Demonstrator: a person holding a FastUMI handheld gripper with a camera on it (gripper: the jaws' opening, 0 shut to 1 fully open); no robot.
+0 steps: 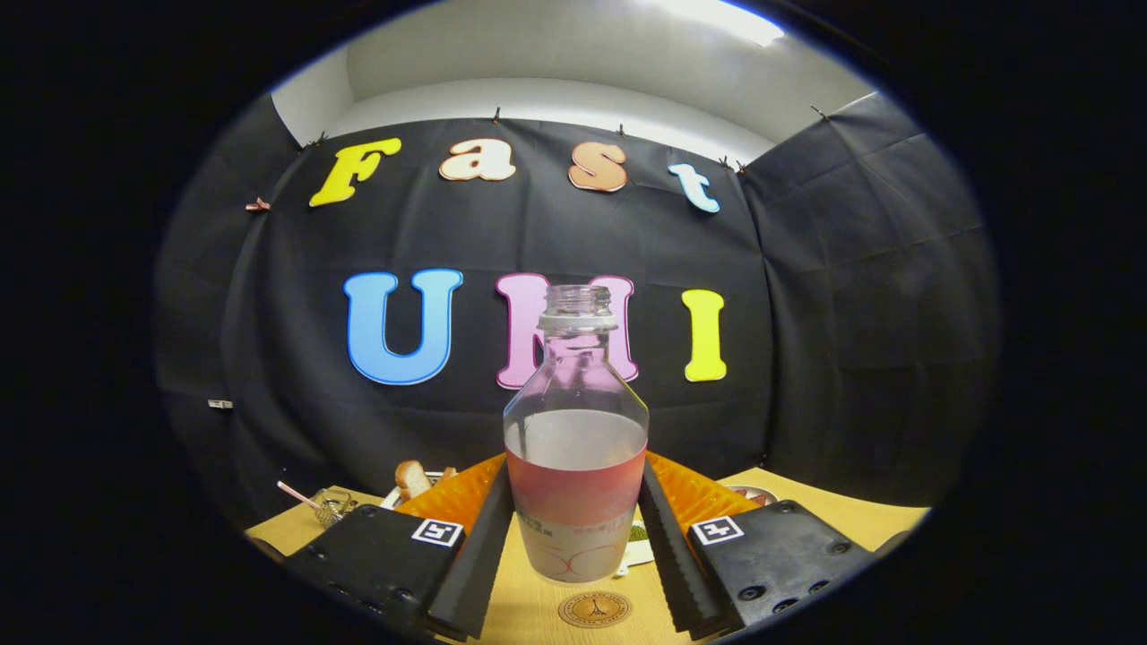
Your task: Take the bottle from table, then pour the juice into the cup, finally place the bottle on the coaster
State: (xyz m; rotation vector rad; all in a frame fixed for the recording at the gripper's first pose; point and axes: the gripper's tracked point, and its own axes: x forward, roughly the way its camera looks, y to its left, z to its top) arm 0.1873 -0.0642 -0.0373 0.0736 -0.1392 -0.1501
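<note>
The claw (pixel 576 537) held a clear, uncapped bottle (pixel 576 448) upright between its fingers, both pressed to its sides, above the table (pixel 538 600). Pink juice filled its lower half. A round coaster (pixel 594 609) lay just below its base. The label's print was too small to read. Food beyond the fingers was largely hidden.

Black cloth wall (pixel 556 233) behind wooden table (pixel 851 511); white ceiling with bright light strip (pixel 726 18).
</note>
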